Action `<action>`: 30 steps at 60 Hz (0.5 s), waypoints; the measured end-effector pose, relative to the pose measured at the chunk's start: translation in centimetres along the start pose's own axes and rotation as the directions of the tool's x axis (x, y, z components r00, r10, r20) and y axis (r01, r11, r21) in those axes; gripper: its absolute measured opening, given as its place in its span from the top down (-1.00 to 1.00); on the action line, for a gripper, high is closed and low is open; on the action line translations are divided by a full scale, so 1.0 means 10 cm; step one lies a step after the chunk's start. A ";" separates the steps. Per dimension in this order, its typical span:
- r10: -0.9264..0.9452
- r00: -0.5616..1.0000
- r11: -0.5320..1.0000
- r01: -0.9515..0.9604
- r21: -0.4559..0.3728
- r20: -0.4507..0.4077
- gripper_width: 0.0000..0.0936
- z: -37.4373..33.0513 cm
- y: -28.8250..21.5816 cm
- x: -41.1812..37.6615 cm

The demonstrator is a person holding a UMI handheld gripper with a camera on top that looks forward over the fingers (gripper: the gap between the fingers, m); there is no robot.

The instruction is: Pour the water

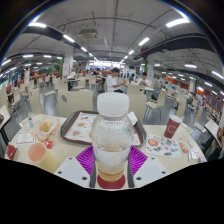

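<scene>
You are looking out over a big canteen hall (pixel 112 70) lit by rows of ceiling strip lights (pixel 150 42), with tables and chairs running far back. Nearer to you is the pale table (pixel 60 150) you are working at. On it a tray (pixel 78 127) sits beyond and to one side of the fingers, holding what looks like printed paper. On the other side of the bottle, near the table's far edge, stands a tall paper cup (pixel 172 126) with a straw or stick rising from it (the print on it is too small to read), and closer in lies a small plate (pixel 160 146) with colourful bits on it. On the tray's side, a pinkish bowl (pixel 37 152) rests closest to you.

The thing that matters, the clear water bottle (pixel 111 140) with its white cap (pixel 112 104), stands upright right between the fingers. Your gripper (pixel 111 162) has it clenched: both purple pads (pixel 86 160) press against the bottle's sides with no gap showing at either side. Water fills most of the bottle.
</scene>
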State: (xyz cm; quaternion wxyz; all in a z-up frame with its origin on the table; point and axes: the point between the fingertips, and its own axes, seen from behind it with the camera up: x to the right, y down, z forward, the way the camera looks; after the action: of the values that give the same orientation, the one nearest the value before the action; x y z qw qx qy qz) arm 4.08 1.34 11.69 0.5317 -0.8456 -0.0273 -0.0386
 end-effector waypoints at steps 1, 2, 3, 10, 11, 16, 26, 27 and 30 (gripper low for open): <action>0.013 1.000 1.000 -0.013 -0.004 0.001 0.10 0.03 0.05 0.01; 0.023 1.000 1.000 -0.023 -0.009 0.000 0.10 0.05 0.10 0.03; 0.030 1.000 0.999 -0.030 -0.014 -0.002 0.09 0.08 0.16 0.05; 0.077 0.997 0.995 -0.077 -0.060 -0.008 0.06 0.24 0.52 0.10; 0.080 0.997 0.996 -0.080 -0.050 -0.009 0.08 0.25 0.50 0.13; 0.071 0.997 0.997 -0.071 -0.003 -0.007 0.09 0.23 0.51 0.12; 0.078 0.997 0.996 -0.078 -0.034 -0.012 -0.22 0.23 0.51 0.14; 0.070 0.997 0.997 -0.070 -0.045 -0.012 -0.31 0.22 0.52 0.14; 0.048 0.999 0.996 -0.048 -0.069 -0.006 -0.79 0.15 0.51 0.14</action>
State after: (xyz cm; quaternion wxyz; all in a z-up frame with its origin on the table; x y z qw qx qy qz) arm 6.01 0.51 6.55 0.5030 -0.8638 -0.0043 -0.0286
